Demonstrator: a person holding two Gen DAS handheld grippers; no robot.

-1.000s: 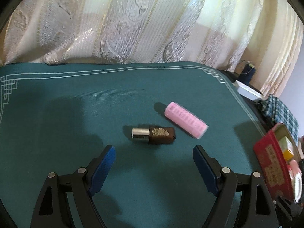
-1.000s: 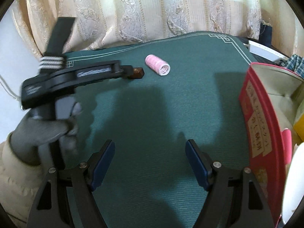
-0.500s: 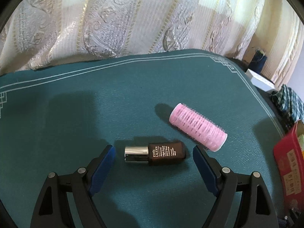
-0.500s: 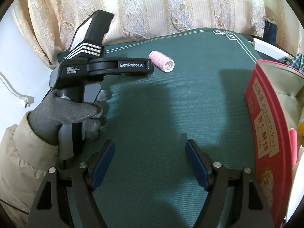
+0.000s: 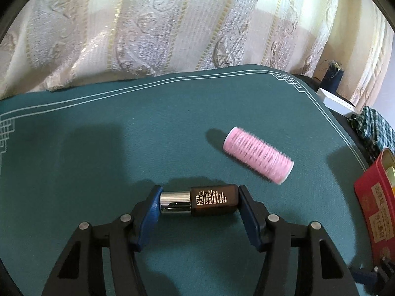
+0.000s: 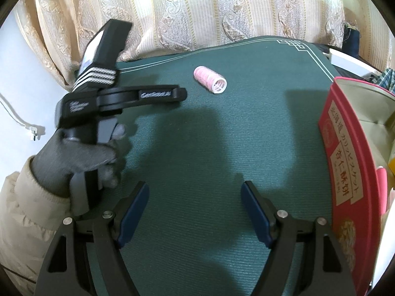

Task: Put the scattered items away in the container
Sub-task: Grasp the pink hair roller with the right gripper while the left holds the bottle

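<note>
My left gripper is shut on a small brown Estée Lauder bottle with a silver cap, lying on its side on the green cloth; one pad presses the cap end, the other the bottle's base. A pink hair roller lies on the cloth to the upper right of it, and also shows in the right wrist view. The red tin container stands open at the right edge, also seen in the left wrist view. My right gripper is open and empty above the cloth.
The green cloth covers the table; curtains hang behind. In the right wrist view the left gripper's body and the gloved hand are at the left. A white box and checked fabric lie past the right edge.
My left gripper moved forward over the brown bottle and closed on its ends. The right gripper stayed open and nearly still.
</note>
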